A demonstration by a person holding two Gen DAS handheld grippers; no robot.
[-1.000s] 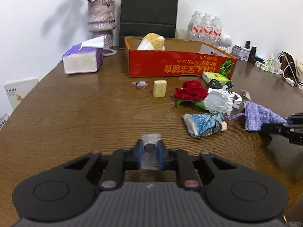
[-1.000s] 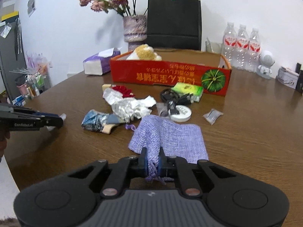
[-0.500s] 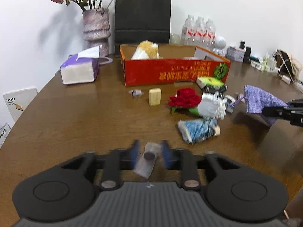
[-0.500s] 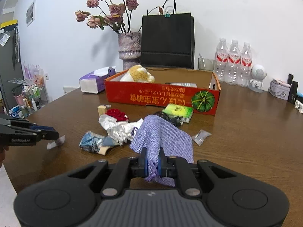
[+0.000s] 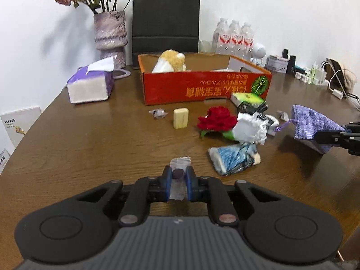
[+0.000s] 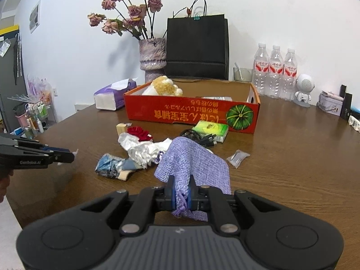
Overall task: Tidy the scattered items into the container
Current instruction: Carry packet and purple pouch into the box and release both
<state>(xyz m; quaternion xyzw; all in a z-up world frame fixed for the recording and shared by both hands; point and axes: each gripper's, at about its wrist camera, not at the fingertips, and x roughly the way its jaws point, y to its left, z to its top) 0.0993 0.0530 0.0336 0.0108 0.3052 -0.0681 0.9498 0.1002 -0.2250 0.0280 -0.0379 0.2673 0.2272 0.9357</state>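
Note:
My left gripper (image 5: 178, 176) is shut on a small clear sachet (image 5: 180, 162) with a dark round piece inside, just above the wooden table (image 5: 90, 148). My right gripper (image 6: 181, 185) is shut on a purple knit pouch (image 6: 191, 157), which hangs off the table. The red cardboard box (image 5: 202, 87) stands open at the back with a plush toy (image 5: 171, 61) in it. In front of it lie a red rose (image 5: 217, 118), crumpled white paper (image 5: 249, 128), a blue packet (image 5: 234, 159), a tan block (image 5: 180, 118), a foil wrapper (image 5: 158, 113) and a green box (image 5: 247, 97).
A tissue pack (image 5: 90, 85), a vase of dried flowers (image 5: 110, 36) and a black paper bag (image 5: 166, 20) stand behind and left of the box. Water bottles (image 6: 275, 72) and a small white figure (image 6: 303, 90) line the back right. A clear packet (image 6: 237, 157) lies right of the pouch.
The left jaws opened for a moment and closed again on the sachet. The purple pouch, lying on the table before, now hangs lifted in the right gripper.

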